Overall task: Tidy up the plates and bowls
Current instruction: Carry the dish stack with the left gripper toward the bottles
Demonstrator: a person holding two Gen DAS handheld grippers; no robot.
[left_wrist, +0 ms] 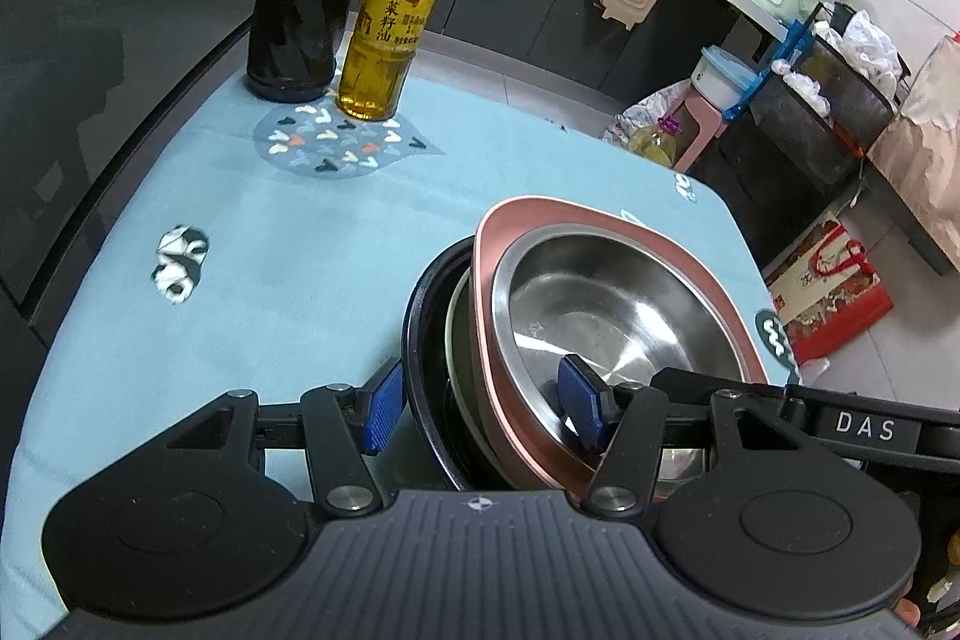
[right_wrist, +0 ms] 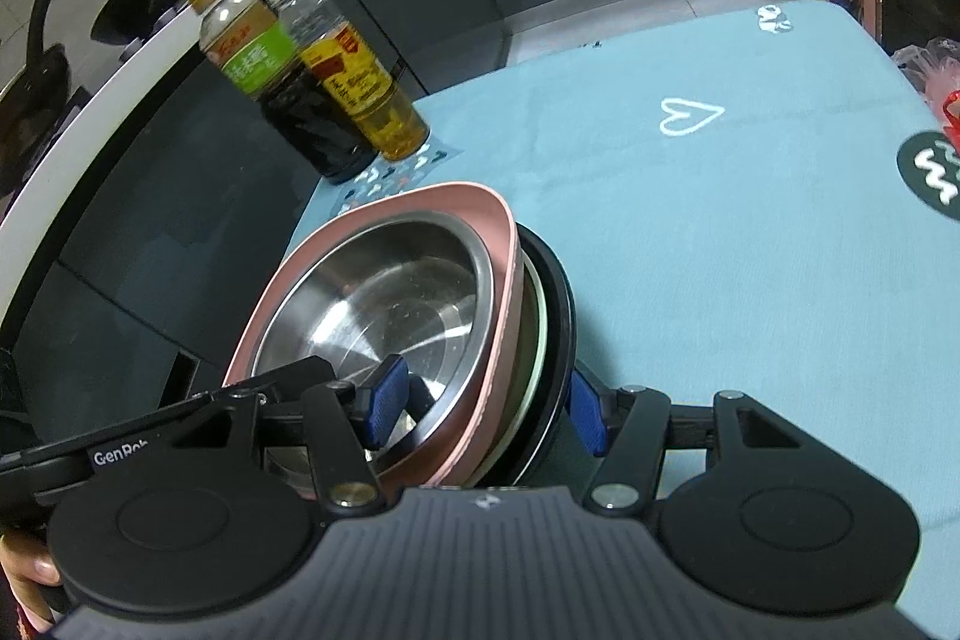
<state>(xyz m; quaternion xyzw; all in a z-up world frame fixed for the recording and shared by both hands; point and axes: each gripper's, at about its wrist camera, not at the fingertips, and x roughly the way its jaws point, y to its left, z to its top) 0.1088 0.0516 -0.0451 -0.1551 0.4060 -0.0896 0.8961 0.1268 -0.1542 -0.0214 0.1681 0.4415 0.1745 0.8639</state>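
While my left fingers (left_wrist: 483,409) straddle one side of the stack of dishes, their blue pads stand fairly wide: one pad sits inside the steel bowl (left_wrist: 612,316), the other outside the dark plate (left_wrist: 420,340) at the bottom, so the rims run between them. My right fingers (right_wrist: 486,412) hold the opposite side the same way, one pad in the steel bowl (right_wrist: 384,304), the other outside the dark plate (right_wrist: 561,316). Both sets of fingers seem closed on the stack, though I cannot see every pad touching.

Between my fingers the steel bowl nests in a pink dish (left_wrist: 498,232), which rests on a pale plate (left_wrist: 454,322) and the dark plate. The stack tilts, over the blue cloth of the desk (left_wrist: 270,244). Beyond my fingertips, well apart from the stack, a dark vinegar bottle (left_wrist: 300,10) and a yellow oil bottle (left_wrist: 387,34) stand touching side by side at the desk's far edge.
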